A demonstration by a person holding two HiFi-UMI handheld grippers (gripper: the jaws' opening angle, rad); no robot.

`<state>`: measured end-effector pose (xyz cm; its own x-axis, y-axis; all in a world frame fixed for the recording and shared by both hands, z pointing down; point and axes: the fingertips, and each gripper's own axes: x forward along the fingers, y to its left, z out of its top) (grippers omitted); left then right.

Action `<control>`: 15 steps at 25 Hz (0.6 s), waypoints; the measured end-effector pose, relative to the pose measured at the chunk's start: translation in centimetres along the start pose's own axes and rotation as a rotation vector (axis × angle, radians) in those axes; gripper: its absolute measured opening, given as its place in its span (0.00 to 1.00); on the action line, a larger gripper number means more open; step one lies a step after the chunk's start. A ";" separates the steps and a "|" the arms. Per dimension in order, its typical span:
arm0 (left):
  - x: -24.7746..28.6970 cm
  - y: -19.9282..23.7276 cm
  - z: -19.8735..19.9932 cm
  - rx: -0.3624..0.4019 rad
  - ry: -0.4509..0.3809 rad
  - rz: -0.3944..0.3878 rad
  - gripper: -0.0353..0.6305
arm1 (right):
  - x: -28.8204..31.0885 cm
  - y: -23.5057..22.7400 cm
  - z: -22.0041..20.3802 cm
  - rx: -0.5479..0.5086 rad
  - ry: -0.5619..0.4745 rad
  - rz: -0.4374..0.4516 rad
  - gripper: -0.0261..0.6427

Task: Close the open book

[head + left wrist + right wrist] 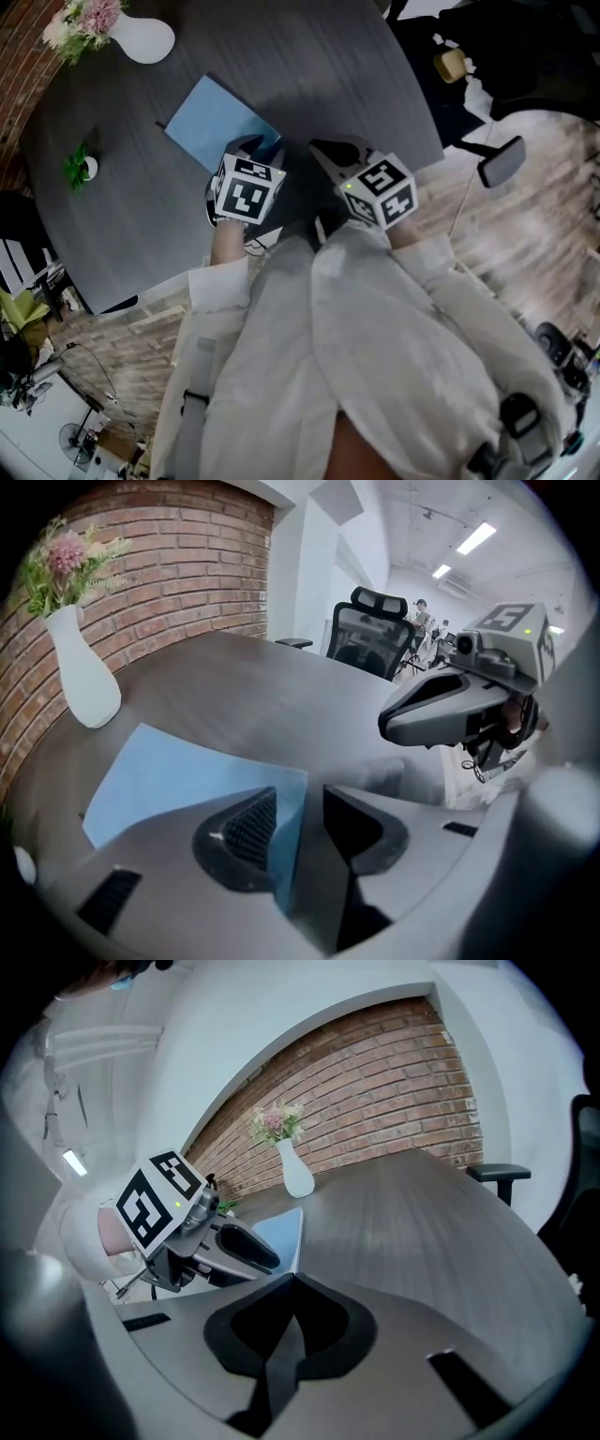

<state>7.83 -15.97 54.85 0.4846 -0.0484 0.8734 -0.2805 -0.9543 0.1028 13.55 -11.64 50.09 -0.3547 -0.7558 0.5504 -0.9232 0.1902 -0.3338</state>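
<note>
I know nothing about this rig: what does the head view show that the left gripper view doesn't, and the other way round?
Only the head view: the person's white sleeves, the wooden floor and the marker cube on the left gripper.
Only the left gripper view: that gripper's jaws seen close up and standing apart, a black office chair and ceiling lights.
Both: the dark table, the blue book lying flat on it, the white vase of flowers and the right gripper.
</note>
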 end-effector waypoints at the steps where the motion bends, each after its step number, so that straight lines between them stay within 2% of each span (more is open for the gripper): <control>1: -0.1 0.0 0.0 -0.002 0.001 -0.005 0.26 | -0.1 0.1 0.1 -0.001 -0.001 -0.001 0.05; 4: -0.4 -0.1 0.2 -0.014 -0.012 -0.026 0.26 | -0.3 0.3 0.4 -0.004 -0.005 0.001 0.05; 7: -0.2 -0.1 0.6 -0.042 -0.078 -0.055 0.26 | -0.3 0.8 0.9 -0.021 -0.006 0.015 0.05; 15: -2.8 -0.3 2.0 -0.110 -0.164 -0.093 0.26 | -0.7 1.1 2.7 -0.017 0.012 -0.005 0.05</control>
<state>8.22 -16.17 51.45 0.6383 -0.0179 0.7696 -0.3132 -0.9193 0.2384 13.16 -12.58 47.27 -0.3523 -0.7489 0.5613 -0.9272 0.1978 -0.3180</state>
